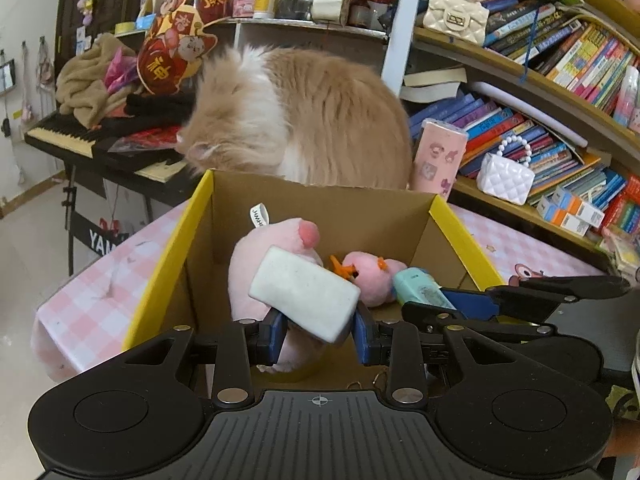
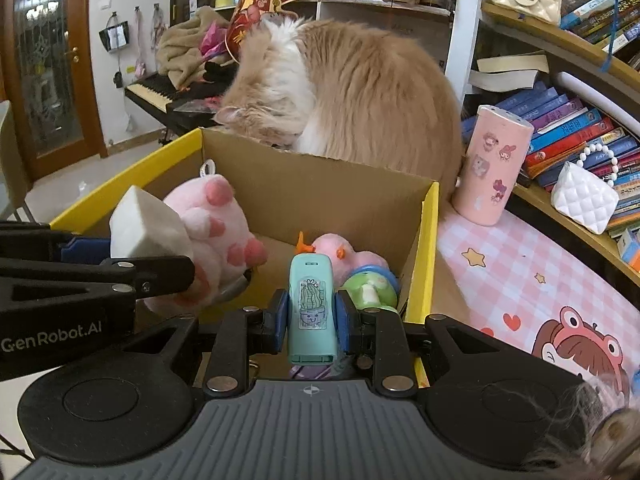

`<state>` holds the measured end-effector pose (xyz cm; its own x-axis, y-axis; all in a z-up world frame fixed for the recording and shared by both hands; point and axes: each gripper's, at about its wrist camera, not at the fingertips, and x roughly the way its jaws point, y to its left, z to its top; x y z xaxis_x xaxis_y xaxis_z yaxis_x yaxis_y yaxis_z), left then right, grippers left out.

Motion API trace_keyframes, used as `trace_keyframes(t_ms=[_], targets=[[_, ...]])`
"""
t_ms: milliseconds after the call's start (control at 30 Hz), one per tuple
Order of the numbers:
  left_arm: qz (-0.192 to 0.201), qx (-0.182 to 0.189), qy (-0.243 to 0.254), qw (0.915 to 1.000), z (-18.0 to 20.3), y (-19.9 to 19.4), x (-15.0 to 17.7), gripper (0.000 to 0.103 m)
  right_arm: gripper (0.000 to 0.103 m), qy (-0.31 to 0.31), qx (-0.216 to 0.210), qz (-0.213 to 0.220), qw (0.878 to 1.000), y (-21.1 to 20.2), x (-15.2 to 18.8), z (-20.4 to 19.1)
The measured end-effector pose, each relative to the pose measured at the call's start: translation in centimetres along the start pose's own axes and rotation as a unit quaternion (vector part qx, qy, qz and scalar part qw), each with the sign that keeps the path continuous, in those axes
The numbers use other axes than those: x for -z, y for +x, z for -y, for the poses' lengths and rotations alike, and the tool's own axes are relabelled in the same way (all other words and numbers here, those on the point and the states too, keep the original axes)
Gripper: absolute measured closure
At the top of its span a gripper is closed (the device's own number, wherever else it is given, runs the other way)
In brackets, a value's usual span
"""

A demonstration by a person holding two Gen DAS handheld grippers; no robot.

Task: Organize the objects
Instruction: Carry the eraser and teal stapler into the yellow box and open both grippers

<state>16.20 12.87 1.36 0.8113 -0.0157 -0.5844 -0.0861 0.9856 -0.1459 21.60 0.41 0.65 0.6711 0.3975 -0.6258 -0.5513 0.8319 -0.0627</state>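
With plush toys (image 2: 216, 236) already lying in the cardboard box (image 2: 320, 196), the left gripper (image 1: 320, 322) is clenching a white block (image 1: 306, 292) and the right gripper (image 2: 311, 316) a teal case (image 2: 310, 308) over it (probably the last items, though the table is mostly hidden).

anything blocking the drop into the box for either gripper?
No lid or flap. Left gripper holds the white block above the pink plush paw; right gripper holds the teal case above the cardboard box.

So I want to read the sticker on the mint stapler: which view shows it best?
The right wrist view: the mint stapler faces the camera, sticker visible, held in the right gripper. The left wrist view shows it only obliquely.
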Motion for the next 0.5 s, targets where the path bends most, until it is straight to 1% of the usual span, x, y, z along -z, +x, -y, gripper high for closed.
trace_keyframes(t_ms=[100, 200, 300, 333, 367, 433, 500], targets=[[0.000, -0.003, 0.003, 1.0000, 0.2, 0.0, 0.0, 0.070, 0.080, -0.010, 0.001, 0.001, 1.000, 0.1, -0.1, 0.3], [0.002, -0.007, 0.004, 1.0000, 0.5, -0.1, -0.2, 0.064, 0.079, -0.001, 0.004, 0.003, 1.000, -0.1, -0.1, 0.6], [0.018, -0.005, -0.002, 0.9998, 0.5, -0.8, -0.3, 0.059, 0.077, 0.015, 0.002, 0.011, 1.000, -0.8, 0.0, 1.1], [0.027, 0.000, -0.003, 0.9996, 0.6, -1.2, -0.4, 0.056, 0.076, 0.017, 0.005, 0.014, 1.000, -1.2, 0.0, 1.1], [0.036, 0.004, -0.002, 0.9993, 0.6, -1.6, -0.5, 0.049, 0.075, 0.020, 0.007, 0.019, 1.000, -1.6, 0.1, 1.2], [0.065, 0.006, 0.003, 0.9979, 1.0, -2.9, -0.8, 0.041, 0.074, 0.025, 0.012, 0.029, 0.999, -2.5, 0.1, 1.4], [0.086, 0.009, 0.013, 0.9962, 1.5, -4.0, -1.1, 0.039, 0.074, 0.033, 0.017, 0.039, 0.999, -3.4, 0.1, 1.7]])
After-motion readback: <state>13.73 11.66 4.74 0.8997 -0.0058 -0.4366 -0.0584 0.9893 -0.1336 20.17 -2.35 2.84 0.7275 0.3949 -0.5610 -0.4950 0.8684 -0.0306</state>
